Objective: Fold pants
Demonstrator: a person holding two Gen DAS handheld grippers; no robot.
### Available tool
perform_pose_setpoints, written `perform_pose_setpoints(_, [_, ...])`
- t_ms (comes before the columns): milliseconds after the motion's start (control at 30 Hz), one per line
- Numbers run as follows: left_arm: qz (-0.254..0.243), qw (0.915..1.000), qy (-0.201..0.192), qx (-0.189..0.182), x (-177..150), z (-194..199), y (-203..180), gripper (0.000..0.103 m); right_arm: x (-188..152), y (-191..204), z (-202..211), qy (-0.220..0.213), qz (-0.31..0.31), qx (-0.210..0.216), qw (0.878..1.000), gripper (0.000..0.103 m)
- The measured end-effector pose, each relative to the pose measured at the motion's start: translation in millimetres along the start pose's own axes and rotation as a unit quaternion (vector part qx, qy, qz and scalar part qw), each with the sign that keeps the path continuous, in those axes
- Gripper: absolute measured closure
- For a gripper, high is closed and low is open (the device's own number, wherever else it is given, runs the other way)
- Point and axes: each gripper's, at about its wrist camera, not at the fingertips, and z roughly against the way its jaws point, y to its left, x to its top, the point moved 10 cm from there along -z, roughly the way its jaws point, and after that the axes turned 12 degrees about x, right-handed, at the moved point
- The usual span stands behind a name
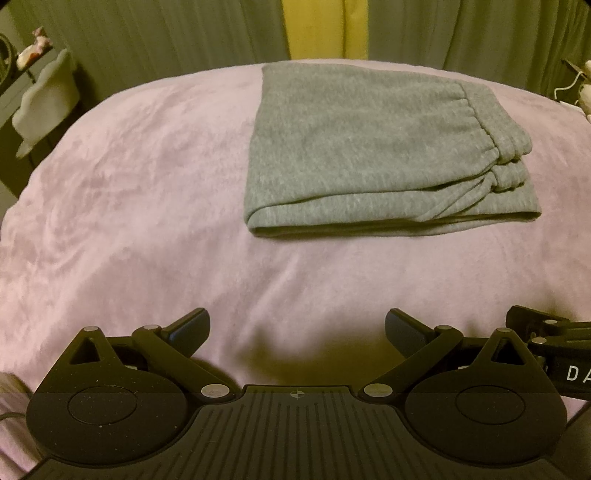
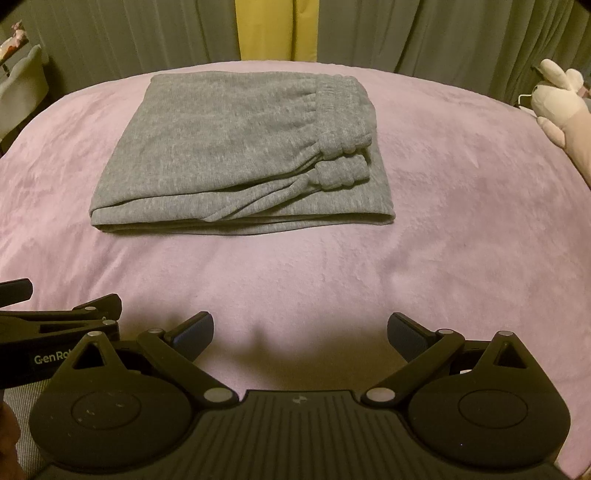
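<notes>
Grey pants (image 1: 365,147) lie folded into a flat rectangle on the pink bed cover (image 1: 129,184), with the gathered cuffs stacked at the right side. They also show in the right wrist view (image 2: 240,155). My left gripper (image 1: 297,332) is open and empty, held well back from the pants near the front of the bed. My right gripper (image 2: 300,332) is open and empty too, just to the right of the left one, whose fingers (image 2: 55,310) show at that view's left edge. Nothing touches the pants.
The pink cover (image 2: 443,221) spreads wide around the pants. A plush toy (image 2: 557,103) lies at the bed's right edge. A white chair (image 1: 44,103) stands off the left side. Grey curtains (image 1: 166,33) with a yellow gap hang behind.
</notes>
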Motion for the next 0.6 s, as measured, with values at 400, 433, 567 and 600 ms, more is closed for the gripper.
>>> perform_pose_setpoints(400, [-0.001,0.9998,-0.002,0.021,-0.2,-3.2,3.7,0.0,0.3,-0.1,-0.7,0.001,0.002,-0.002,1.0,0.003])
perform_pose_setpoints(433, [-0.004,0.9998,-0.003,0.022,-0.2,-2.8,3.0,0.0,0.3,0.1,-0.5,0.0,0.002,-0.001,1.0,0.003])
perform_pose_setpoints(567, [-0.007,0.9997,-0.005,0.022,0.1,-1.7,1.1,0.0,0.1,0.7,-0.4,-0.001,0.003,-0.002,1.0,0.003])
perform_pose_setpoints(600, [-0.008,0.9997,-0.004,0.021,-0.1,-1.6,0.6,0.0,0.3,0.9,-0.2,-0.001,0.003,-0.002,1.0,0.003])
